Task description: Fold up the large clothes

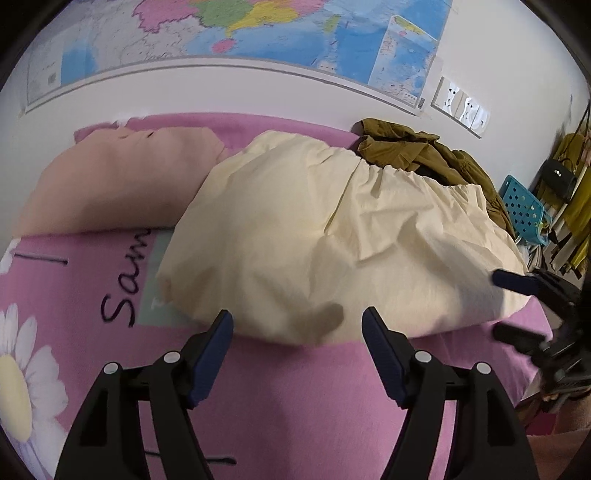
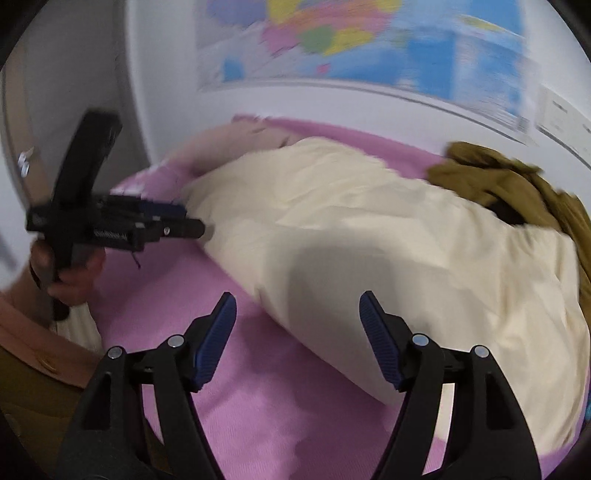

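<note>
A big cream garment (image 1: 332, 229) lies bunched and partly folded on the pink bed sheet (image 1: 295, 387). My left gripper (image 1: 297, 321) stands open just before its near edge, the pads not touching the cloth. At the garment's right end my right gripper (image 1: 496, 304) shows, blurred, its fingers apart. In the right wrist view the cream garment (image 2: 369, 229) runs slantwise across the sheet. My right gripper (image 2: 297, 299) is open over its near edge with nothing pressed between the pads. The left gripper (image 2: 190, 221), held by a hand (image 2: 74, 273), points at the cloth's left end.
A crumpled olive garment (image 1: 424, 151) lies behind the cream one against the wall. A peach cloth (image 1: 110, 184) lies at the back left of the bed. A blue perforated basket (image 1: 524, 210) and hanging yellow clothes stand off the bed's right side. A map (image 1: 258, 29) covers the wall.
</note>
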A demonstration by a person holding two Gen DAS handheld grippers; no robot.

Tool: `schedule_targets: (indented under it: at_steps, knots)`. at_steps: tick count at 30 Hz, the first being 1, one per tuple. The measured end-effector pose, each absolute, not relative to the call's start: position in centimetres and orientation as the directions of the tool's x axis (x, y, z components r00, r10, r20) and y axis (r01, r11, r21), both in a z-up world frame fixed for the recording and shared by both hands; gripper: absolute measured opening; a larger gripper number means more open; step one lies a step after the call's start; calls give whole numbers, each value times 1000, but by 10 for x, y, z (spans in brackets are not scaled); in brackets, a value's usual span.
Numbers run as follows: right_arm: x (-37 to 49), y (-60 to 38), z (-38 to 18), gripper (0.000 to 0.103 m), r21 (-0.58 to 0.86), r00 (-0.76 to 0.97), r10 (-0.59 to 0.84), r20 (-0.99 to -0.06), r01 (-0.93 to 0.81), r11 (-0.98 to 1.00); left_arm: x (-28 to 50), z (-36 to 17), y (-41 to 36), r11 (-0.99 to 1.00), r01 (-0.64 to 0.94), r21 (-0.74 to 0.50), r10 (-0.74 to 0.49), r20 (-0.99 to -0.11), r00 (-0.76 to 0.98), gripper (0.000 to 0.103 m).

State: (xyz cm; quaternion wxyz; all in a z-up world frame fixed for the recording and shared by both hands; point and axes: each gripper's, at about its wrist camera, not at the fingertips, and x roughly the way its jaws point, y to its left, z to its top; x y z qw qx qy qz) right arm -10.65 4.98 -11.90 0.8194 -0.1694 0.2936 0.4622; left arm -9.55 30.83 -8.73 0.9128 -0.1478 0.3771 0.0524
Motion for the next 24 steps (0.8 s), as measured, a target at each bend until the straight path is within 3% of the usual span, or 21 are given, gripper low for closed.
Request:
schedule_targets:
  at_steps: [4, 7, 9, 10, 13, 14, 16, 18, 24]
  knots:
    - [-118, 80, -133, 77, -177, 451, 607, -654, -872, 457, -104, -94, 312, 935, -211, -284, -57, -710, 702, 70]
    - [-119, 94, -143, 76, -301, 514, 560, -650, -850, 432, -108, -102, 311, 921, -196, -338, -114, -712, 693, 70]
    - [-115, 98, -148, 70, -356, 552, 532, -642, -829, 432, -107, -108, 310, 909, -185, -373, -154, -714, 683, 70]
    - [-112, 100, -152, 59, -400, 587, 508, -631, -807, 435, -105, -111, 310, 902, -182, -392, -174, -714, 678, 71]
    - [-101, 93, -147, 45, -347, 557, 533, -636, -824, 447, -100, -110, 308, 894, -160, -419, -204, -698, 687, 75]
    - [-96, 89, -140, 36, -298, 536, 555, -636, -834, 464, -96, -110, 307, 882, -145, -449, -237, -687, 687, 75]
    - [-81, 77, -124, 29, -153, 473, 619, -627, -854, 497, -89, -109, 306, 858, -117, -500, -292, -662, 690, 75]
    - [-75, 69, -114, 26, -80, 453, 655, -605, -852, 517, -82, -106, 305, 842, -101, -531, -318, -638, 701, 75]
    - [-76, 70, -116, 24, -51, 429, 666, -610, -860, 507, -58, -103, 323, 731, -99, -675, -383, -526, 759, 77]
